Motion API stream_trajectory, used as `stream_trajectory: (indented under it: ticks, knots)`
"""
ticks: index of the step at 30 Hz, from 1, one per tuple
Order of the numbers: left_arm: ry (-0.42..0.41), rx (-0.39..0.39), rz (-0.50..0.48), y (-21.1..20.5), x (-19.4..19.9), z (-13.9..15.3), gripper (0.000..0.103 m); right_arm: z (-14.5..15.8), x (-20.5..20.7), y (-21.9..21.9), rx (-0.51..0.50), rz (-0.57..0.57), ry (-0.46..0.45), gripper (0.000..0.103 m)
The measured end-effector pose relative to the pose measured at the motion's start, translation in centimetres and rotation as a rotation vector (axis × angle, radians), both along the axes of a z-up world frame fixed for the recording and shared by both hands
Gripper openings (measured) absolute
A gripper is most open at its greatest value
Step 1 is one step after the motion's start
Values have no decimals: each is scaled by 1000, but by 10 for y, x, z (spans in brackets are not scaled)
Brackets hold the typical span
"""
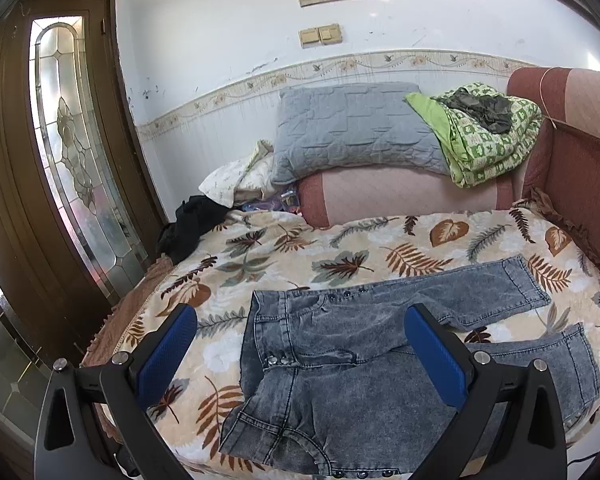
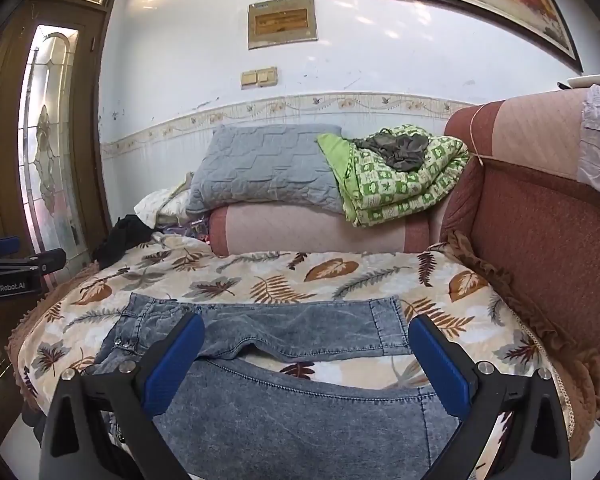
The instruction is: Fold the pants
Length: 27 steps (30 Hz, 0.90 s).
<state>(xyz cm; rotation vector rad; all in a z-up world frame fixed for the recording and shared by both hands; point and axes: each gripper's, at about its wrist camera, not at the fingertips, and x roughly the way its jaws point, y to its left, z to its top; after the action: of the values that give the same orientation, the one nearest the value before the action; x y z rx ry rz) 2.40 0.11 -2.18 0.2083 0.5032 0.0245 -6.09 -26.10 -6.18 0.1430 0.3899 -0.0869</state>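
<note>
A pair of grey-blue washed jeans (image 1: pixel 340 360) lies spread flat on a leaf-print blanket (image 1: pixel 300 256), waistband to the left, both legs stretching right and slightly apart. My left gripper (image 1: pixel 300 316) hovers open above the waist and hip area, nothing between its blue pads. In the right wrist view the jeans (image 2: pixel 300 412) fill the foreground, the near leg under my right gripper (image 2: pixel 306 326), which is open and empty. The left gripper's body (image 2: pixel 16 268) shows at the left edge of that view.
The blanket (image 2: pixel 340 276) covers a sofa seat. At the back stand a grey pillow (image 1: pixel 352 128), a folded green patterned quilt (image 1: pixel 488 136) and a pink bolster (image 1: pixel 400 196). A black garment (image 1: pixel 188 224) lies at the back left. The reddish sofa arm (image 2: pixel 540 220) rises on the right; a wooden door (image 1: pixel 60 160) stands left.
</note>
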Motion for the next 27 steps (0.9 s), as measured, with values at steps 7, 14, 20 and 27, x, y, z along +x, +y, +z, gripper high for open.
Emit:
stream_trajectory:
  ticks: [7, 14, 20, 27]
  knots:
    - [12, -7, 12, 6, 4, -7, 103, -4, 5, 4, 4, 9, 12, 103]
    - [17, -14, 25, 12, 8, -9, 103, -4, 9, 11, -7, 15, 21, 103]
    - [25, -22, 32, 15, 10, -13, 103, -6, 10, 12, -5, 19, 27, 103]
    - [28, -26, 37, 16, 12, -15, 103, -7, 11, 12, -8, 22, 31, 103]
